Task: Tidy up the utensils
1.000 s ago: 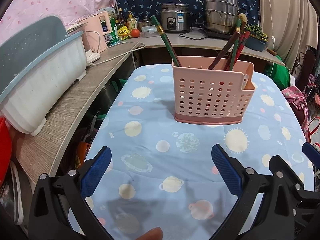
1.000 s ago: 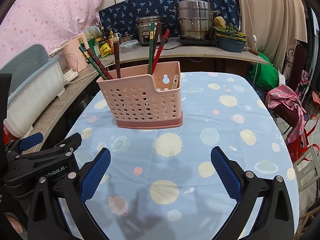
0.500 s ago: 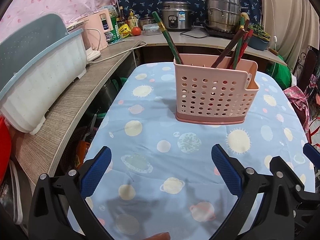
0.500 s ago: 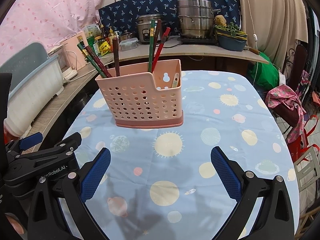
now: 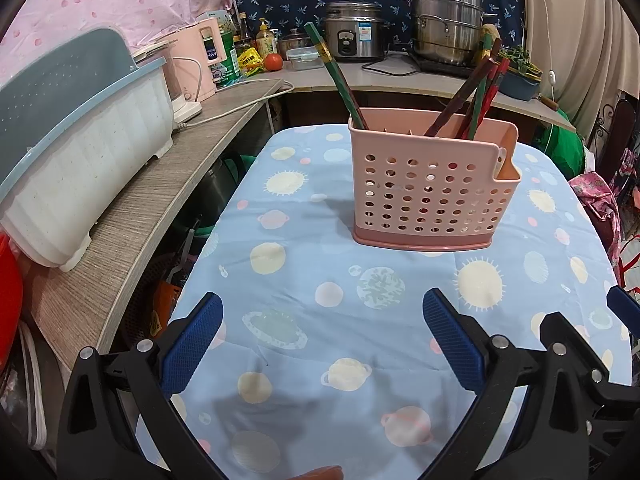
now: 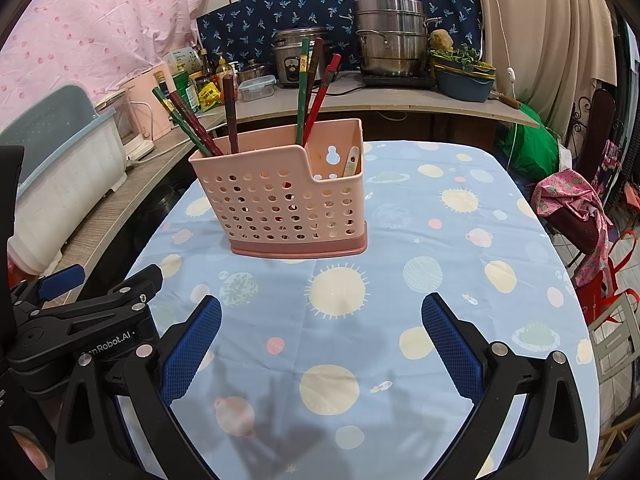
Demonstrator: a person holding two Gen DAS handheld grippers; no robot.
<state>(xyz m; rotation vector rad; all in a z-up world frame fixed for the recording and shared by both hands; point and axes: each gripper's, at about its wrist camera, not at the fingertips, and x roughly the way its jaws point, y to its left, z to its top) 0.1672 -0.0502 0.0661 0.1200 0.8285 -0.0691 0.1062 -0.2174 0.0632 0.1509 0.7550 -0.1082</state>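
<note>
A pink perforated utensil holder stands upright on the blue planet-print tablecloth, also in the right wrist view. Several red, green and brown chopsticks stick up from its main compartment, and a pale utensil leans in the small side pocket. My left gripper is open and empty, low over the cloth in front of the holder. My right gripper is open and empty, beside the left gripper, also short of the holder.
A wooden counter runs along the left with a blue-and-white dish rack and a pink kettle. A rice cooker and steel pots stand at the back. A chair with pink cloth is right.
Both grippers have moved slightly nearer the holder, which looks a little larger. They stay open and empty.
</note>
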